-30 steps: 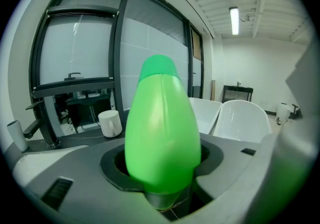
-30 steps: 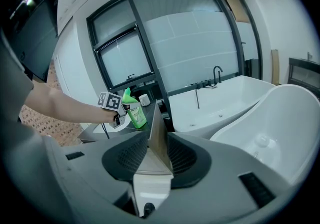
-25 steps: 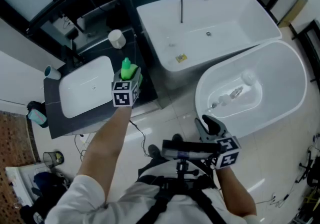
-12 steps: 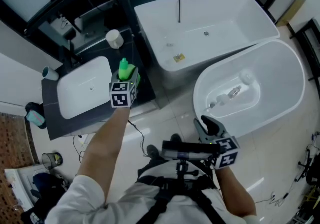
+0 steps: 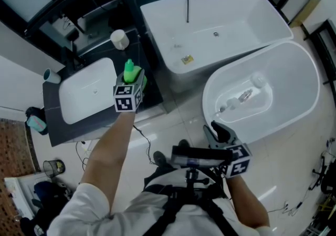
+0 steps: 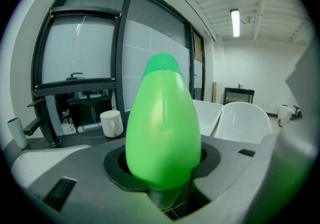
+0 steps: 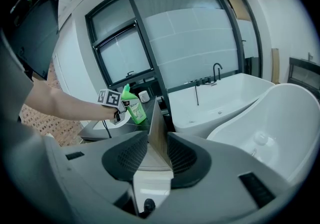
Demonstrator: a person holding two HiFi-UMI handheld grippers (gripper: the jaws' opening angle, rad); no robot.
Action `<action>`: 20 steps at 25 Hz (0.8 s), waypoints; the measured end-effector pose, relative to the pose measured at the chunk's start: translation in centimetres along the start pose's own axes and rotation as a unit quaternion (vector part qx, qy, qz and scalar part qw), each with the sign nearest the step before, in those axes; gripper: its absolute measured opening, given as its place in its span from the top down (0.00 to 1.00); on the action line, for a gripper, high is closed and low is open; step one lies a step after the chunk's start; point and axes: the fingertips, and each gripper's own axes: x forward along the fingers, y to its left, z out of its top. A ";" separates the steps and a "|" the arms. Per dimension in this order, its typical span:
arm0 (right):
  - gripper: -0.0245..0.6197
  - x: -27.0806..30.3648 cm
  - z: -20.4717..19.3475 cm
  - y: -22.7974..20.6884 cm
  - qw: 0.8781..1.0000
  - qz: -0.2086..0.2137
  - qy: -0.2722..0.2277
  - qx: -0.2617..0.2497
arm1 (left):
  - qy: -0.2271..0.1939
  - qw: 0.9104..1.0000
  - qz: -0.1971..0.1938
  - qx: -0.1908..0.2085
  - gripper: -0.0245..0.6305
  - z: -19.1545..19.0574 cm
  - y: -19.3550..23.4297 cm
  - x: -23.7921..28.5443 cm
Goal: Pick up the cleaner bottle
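Note:
The green cleaner bottle (image 5: 129,71) stands at the right end of the dark counter (image 5: 94,127), beside the white basin (image 5: 86,90). My left gripper (image 5: 134,78) is shut on it. In the left gripper view the bottle (image 6: 162,123) fills the gap and both pads touch its sides; the jaws have just been closing on it. The right gripper view shows the bottle (image 7: 134,107) upright, with its base at the counter. My right gripper (image 5: 216,130) hangs low by the oval tub, open, with nothing between its fingers (image 7: 132,155).
A white mug (image 5: 119,39) stands behind the bottle on the counter, and a cup (image 5: 52,76) at the basin's far left. A rectangular bathtub (image 5: 215,24) and an oval tub (image 5: 268,93) lie to the right. Dark window frames rise behind the counter.

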 end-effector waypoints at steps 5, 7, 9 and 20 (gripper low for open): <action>0.76 -0.2 0.0 -0.2 1.000 -0.004 0.002 -0.001 | -0.001 1.000 0.005 -0.021 0.69 0.1 0.8 -0.3; 0.76 -0.2 0.1 -0.2 1.000 -0.004 0.002 -0.002 | -0.004 0.999 0.005 -0.036 0.70 0.2 1.1 -0.6; 0.76 -0.2 0.2 -0.1 1.000 -0.001 0.000 -0.003 | -0.009 0.999 0.005 -0.041 0.70 0.4 1.1 -1.1; 0.76 0.6 0.5 1.7 1.000 0.023 -0.012 -0.014 | -0.042 0.997 0.007 -0.056 0.70 2.5 1.3 -4.6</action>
